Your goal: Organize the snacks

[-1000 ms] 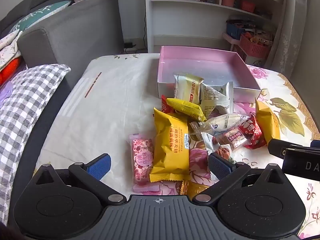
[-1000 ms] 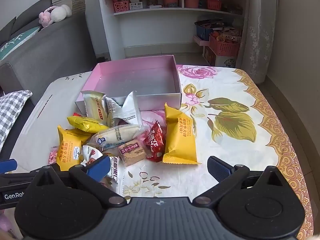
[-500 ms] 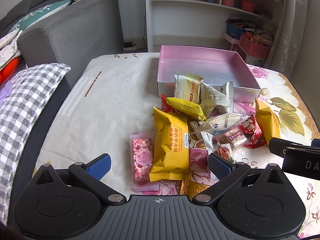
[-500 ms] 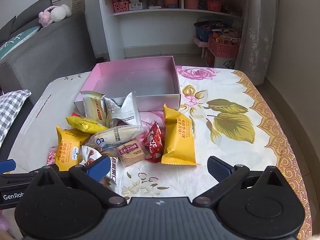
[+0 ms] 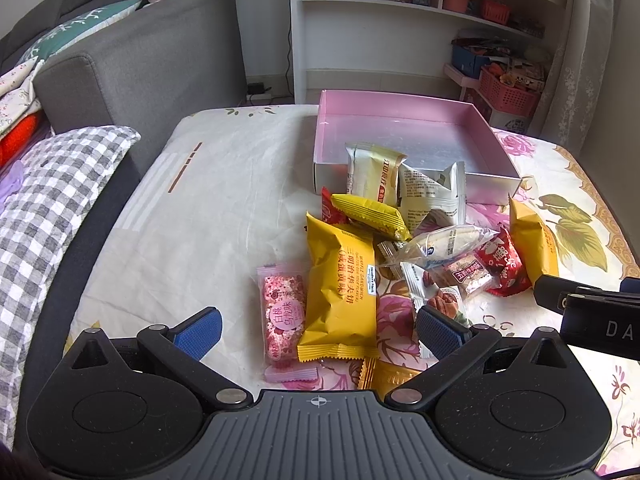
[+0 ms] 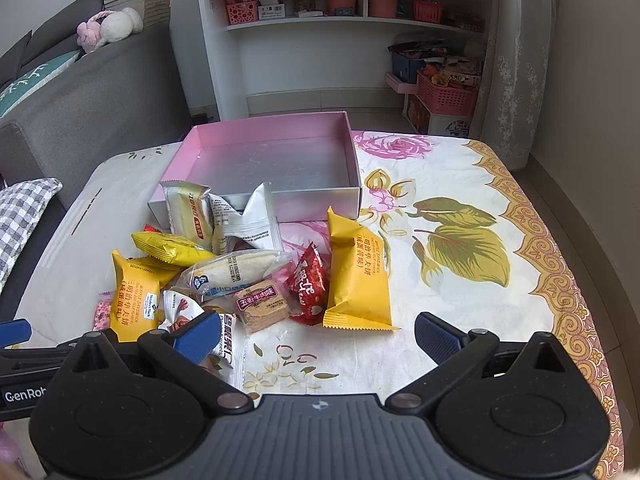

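The left gripper [image 5: 318, 330] hangs low over the near edge of the counter [image 5: 200, 232] with its blue-padded fingers [image 5: 198, 332] spread wide and nothing between them. Just ahead of it lie a pink speckled packet [image 5: 282, 314] and, touching its right side, a large yellow waffle packet [image 5: 342, 294]. The right gripper [image 6: 320, 338] is likewise spread apart and empty, held above the floral cloth [image 6: 460, 248] that covers the counter; its left finger [image 6: 198, 336] overlaps a white nut packet [image 6: 230, 344] in the view, though contact cannot be judged.

Beyond both grippers the snacks sit in a loose heap: a clear-wrapped pale biscuit [image 6: 236, 268] across the middle, a brown-labelled square cake [image 6: 262, 306] and a red candy packet [image 6: 308, 284] beside it, and a second yellow waffle packet [image 6: 358, 276] at the heap's right edge. A small yellow pillow packet [image 6: 170, 246] lies toward the left. Two pale packets, one cream and gold [image 6: 188, 212] and one white [image 6: 250, 220], lean against the front wall of the pink box [image 6: 320, 200], which stands open at the far side of the heap with a bare silver floor. A white shelf unit [image 6: 320, 40] stands behind, a grey sofa [image 5: 140, 64] to the left.
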The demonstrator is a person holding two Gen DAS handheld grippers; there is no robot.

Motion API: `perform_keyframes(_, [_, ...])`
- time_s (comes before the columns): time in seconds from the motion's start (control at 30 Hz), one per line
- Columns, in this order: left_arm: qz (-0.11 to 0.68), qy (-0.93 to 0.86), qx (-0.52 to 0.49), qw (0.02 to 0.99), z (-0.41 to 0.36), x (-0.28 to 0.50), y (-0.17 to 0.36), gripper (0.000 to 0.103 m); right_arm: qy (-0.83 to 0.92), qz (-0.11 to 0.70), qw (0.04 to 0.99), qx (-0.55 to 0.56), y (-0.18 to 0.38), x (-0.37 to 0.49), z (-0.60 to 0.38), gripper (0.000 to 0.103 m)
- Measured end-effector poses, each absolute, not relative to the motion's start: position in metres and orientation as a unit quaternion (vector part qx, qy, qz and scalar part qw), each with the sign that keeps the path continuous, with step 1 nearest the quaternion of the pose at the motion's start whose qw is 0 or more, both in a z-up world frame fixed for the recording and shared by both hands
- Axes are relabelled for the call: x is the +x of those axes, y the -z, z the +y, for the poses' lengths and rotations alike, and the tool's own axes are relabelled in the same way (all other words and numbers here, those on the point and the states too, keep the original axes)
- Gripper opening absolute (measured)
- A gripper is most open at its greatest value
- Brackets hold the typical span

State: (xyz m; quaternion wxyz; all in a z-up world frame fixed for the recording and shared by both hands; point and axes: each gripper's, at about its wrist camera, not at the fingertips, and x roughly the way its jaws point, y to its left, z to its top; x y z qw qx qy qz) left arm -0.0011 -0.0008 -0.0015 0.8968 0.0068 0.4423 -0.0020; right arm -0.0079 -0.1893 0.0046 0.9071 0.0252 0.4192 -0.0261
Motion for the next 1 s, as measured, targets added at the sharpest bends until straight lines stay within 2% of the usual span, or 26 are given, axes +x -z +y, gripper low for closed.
perform_keyframes(1.0, [0.443, 0.003, 0.006, 0.896, -0.0014, -0.0014, 0.0019, 0.103, 0.027, 0.423, 0.905, 0.023, -0.0022, -0.0079, -0.1892, 0.096])
